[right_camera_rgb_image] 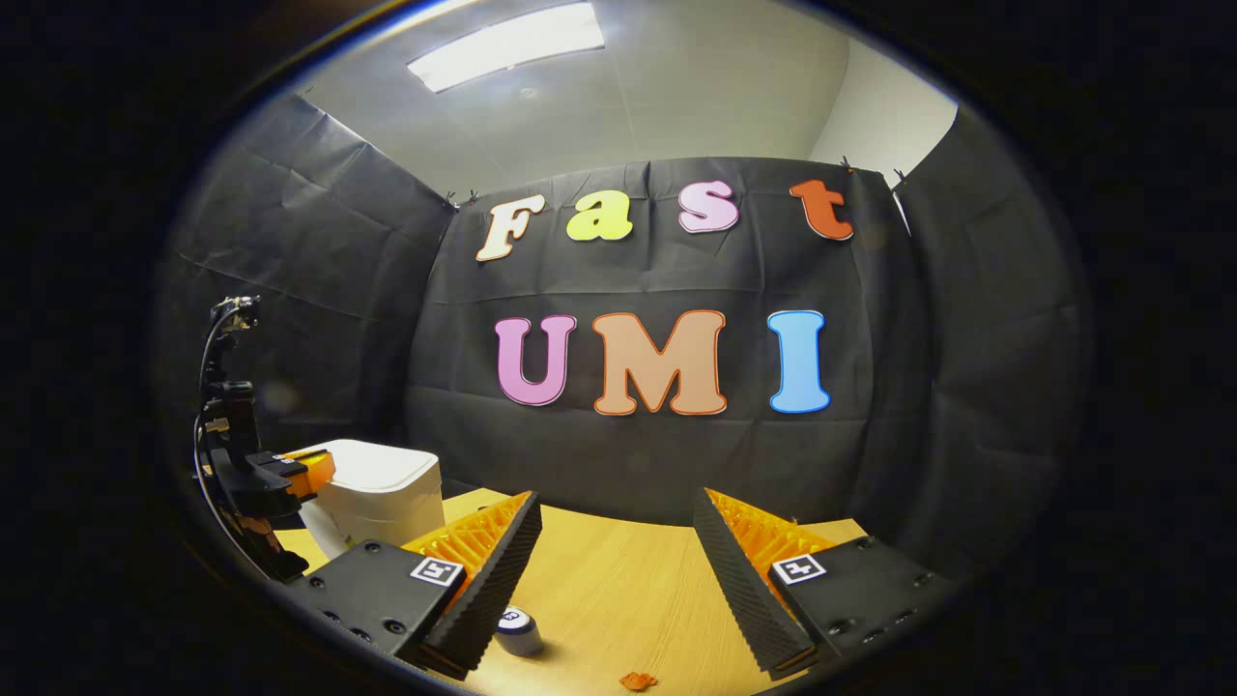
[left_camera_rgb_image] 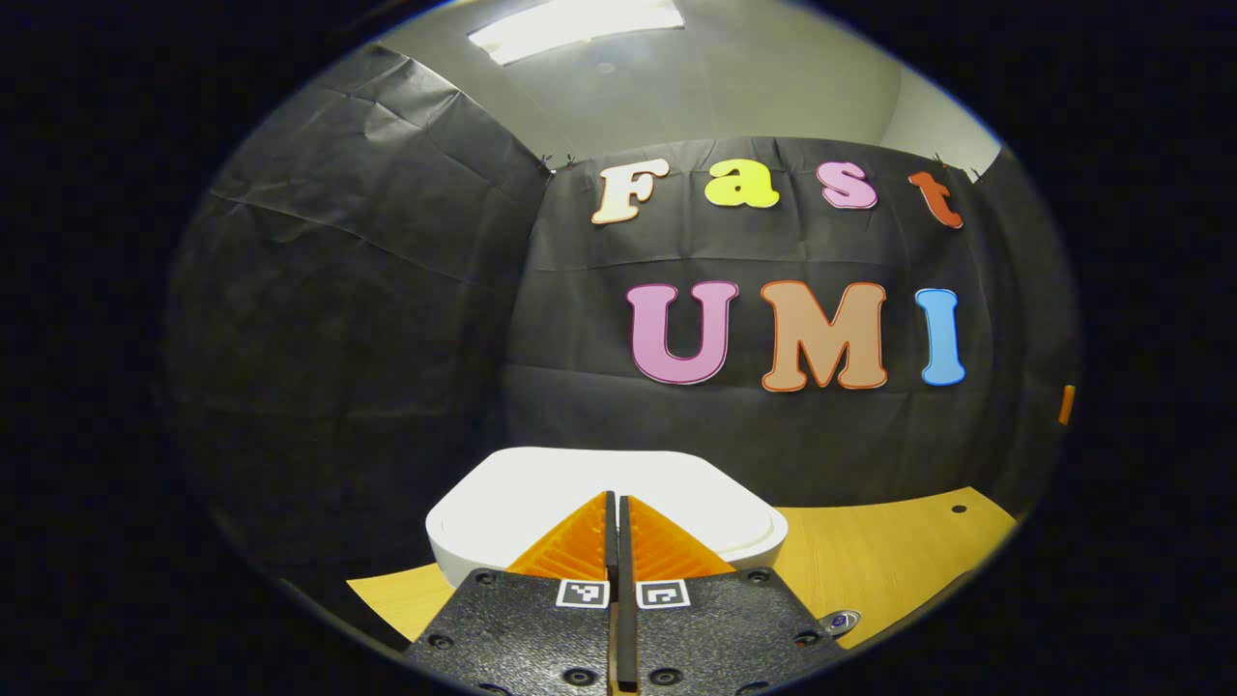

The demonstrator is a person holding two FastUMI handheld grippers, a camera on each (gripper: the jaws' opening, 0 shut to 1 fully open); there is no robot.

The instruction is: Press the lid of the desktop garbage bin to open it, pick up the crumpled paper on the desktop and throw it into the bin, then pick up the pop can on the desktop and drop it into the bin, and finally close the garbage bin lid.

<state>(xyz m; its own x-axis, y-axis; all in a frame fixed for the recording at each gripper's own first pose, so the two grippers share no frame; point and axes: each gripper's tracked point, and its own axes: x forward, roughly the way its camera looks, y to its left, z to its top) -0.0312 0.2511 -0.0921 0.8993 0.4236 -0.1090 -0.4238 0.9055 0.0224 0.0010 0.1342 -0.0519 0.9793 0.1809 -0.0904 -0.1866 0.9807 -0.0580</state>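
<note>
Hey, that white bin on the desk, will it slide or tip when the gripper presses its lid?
The bin looks squat and broad, so tipping seems unlikely. It stands on smooth wood and is probably light plastic, so it might slide. The shut left gripper is at the lid, favouring a downward press.

Left jaws closed, right jaws spread wide.

In the left gripper view the left gripper (left_camera_rgb_image: 617,527) pointed forward and level, its two fingers pressed flat together with just a thin seam between them and nothing caught there. In the right gripper view the right gripper (right_camera_rgb_image: 618,541) also faced forward, its fingers well apart and gripping nothing. The same view caught the left gripper (right_camera_rgb_image: 290,474) far off to the left side, seen side-on, its body upright with a cable looping up above it; its fingers there were too small to judge.
</note>
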